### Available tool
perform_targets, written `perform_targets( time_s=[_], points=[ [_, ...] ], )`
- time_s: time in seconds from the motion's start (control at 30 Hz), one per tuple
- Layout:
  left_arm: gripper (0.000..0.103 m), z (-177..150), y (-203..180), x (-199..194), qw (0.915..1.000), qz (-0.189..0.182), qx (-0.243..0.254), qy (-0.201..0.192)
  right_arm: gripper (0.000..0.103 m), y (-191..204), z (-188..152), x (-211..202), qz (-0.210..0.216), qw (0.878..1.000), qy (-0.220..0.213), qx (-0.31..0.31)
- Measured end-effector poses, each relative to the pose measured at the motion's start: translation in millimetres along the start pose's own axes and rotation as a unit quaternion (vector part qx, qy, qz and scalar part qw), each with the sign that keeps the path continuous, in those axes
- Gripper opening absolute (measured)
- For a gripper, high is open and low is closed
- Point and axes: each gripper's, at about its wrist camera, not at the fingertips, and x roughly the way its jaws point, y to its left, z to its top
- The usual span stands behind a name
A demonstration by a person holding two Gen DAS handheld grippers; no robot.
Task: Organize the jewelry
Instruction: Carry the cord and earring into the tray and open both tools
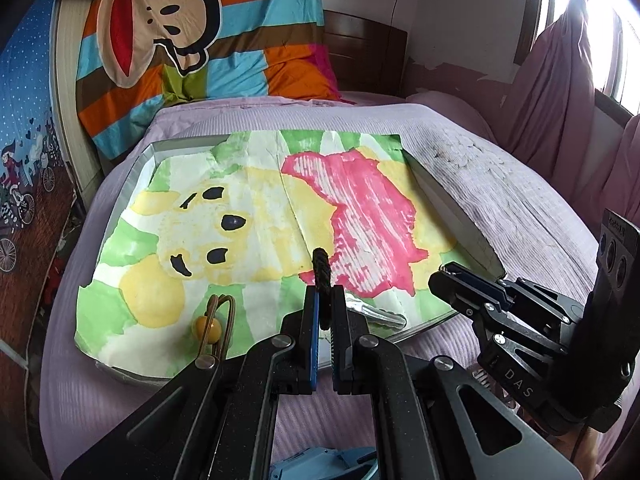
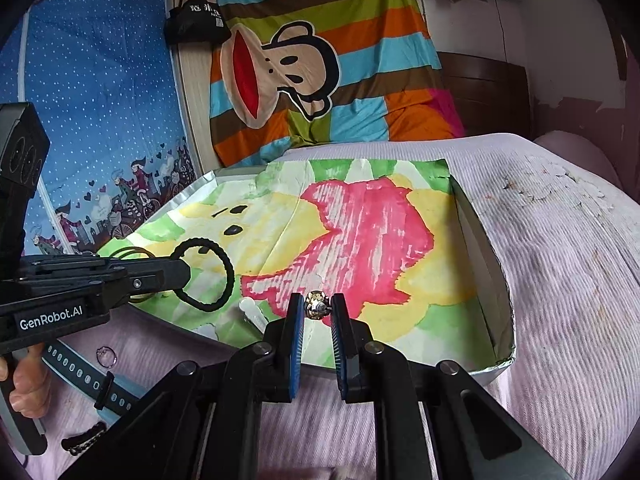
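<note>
A black hair tie [image 2: 208,274] is being pinched in the narrowly closed left gripper [image 1: 325,296] above the tray [image 2: 486,264], while a small ring [image 2: 317,306] is being gripped barely at the right gripper's [image 2: 317,312] tips, so slippage onto the bed [image 2: 560,260] is being risked.

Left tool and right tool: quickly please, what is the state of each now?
Left tool: shut on the black twisted elastic hair tie.
Right tool: shut on the small shiny metal ring.
</note>
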Motion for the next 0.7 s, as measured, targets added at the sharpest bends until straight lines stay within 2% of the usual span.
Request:
perform_targets(
  time_s=[0.2,0.7],
  points=[
    [0.003,-4.0,-1.0,12.7,0.9997,0.007,0.002,0.022,0.013,5.2,-3.4,9.5,-0.022,0.999,0.027,-0.023],
    [0.003,-6.4,3.2,13.6,0.9992,0.014,-0.022,0.031,0.015,0.3,-3.4,8.2,-0.015,1.000,0.026,-0.005]
  ],
)
